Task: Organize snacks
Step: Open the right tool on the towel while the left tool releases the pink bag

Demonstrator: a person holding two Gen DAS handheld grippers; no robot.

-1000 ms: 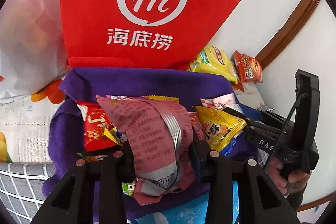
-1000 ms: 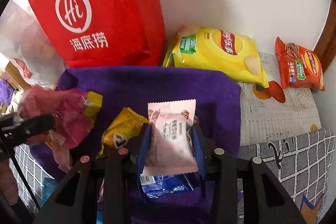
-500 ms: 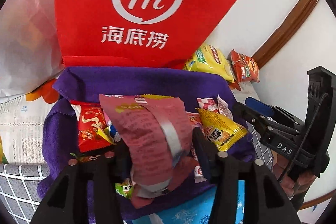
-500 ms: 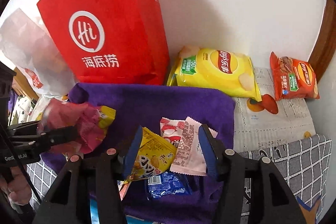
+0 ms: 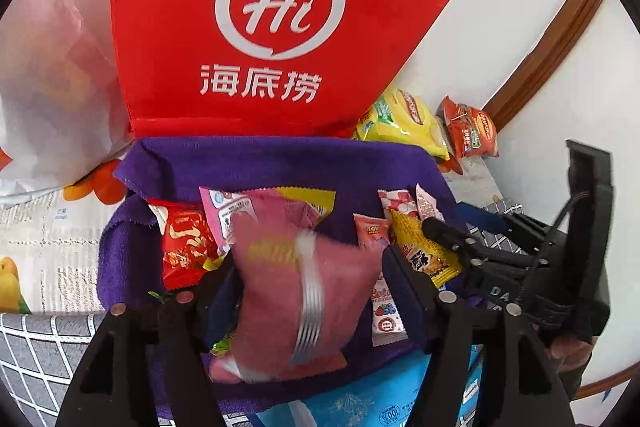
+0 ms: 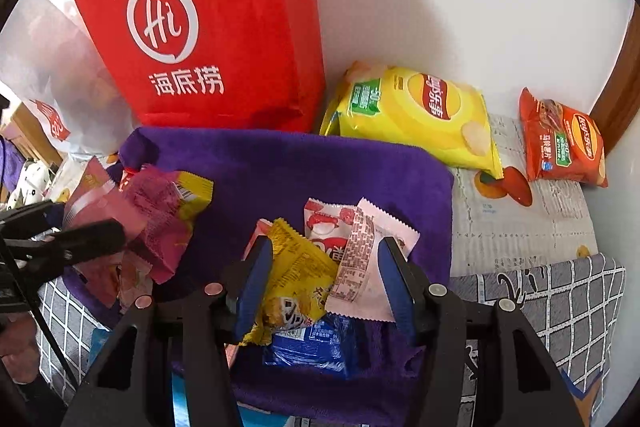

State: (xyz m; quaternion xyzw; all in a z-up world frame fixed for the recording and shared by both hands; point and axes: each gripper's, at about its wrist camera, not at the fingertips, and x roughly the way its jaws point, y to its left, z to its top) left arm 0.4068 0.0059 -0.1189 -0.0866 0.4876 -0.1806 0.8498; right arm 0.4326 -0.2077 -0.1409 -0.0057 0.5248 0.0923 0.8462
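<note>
2 black two-finger grippers hang over a purple fleece cloth [image 6: 288, 163] strewn with small snack packets. The left gripper [image 5: 310, 285] has just been opening its jaws; a pink crinkled snack packet with a silver back seam [image 5: 296, 291] sits between them, blurred, and its left edge lies close to the left finger while a clear gap shows at the right finger, so the pads are not pinching it. Behind that packet lie a red foil snack packet [image 5: 182, 247] and a yellow-edged packet [image 5: 310, 199] on the cloth.

The right gripper [image 6: 326, 279] stands with its blue-padded jaws spread around 2 packets: a yellow crinkled snack packet [image 6: 296, 279] near the left pad and a pale pink sachet printed with small text [image 6: 362, 267] near the right pad. Whether either pad actually touches a packet cannot be told, but neither packet looks squeezed. A white-and-red sachet [image 6: 326, 223] lies just behind these 2, and a blue wrapped biscuit packet [image 6: 308, 345] lies under the yellow one, nearer the camera.

A tall red paper bag with a white "Hi" logo [image 6: 208, 27] stands upright at the far edge of the cloth, against the white wall. To its right, off the cloth, a big yellow crisp bag [image 6: 416, 115] and a smaller orange-red crisp bag [image 6: 560, 143] lie on a printed table covering [image 6: 520, 227]. A white plastic bag [image 5: 52, 87] sits left of the red bag.
</note>
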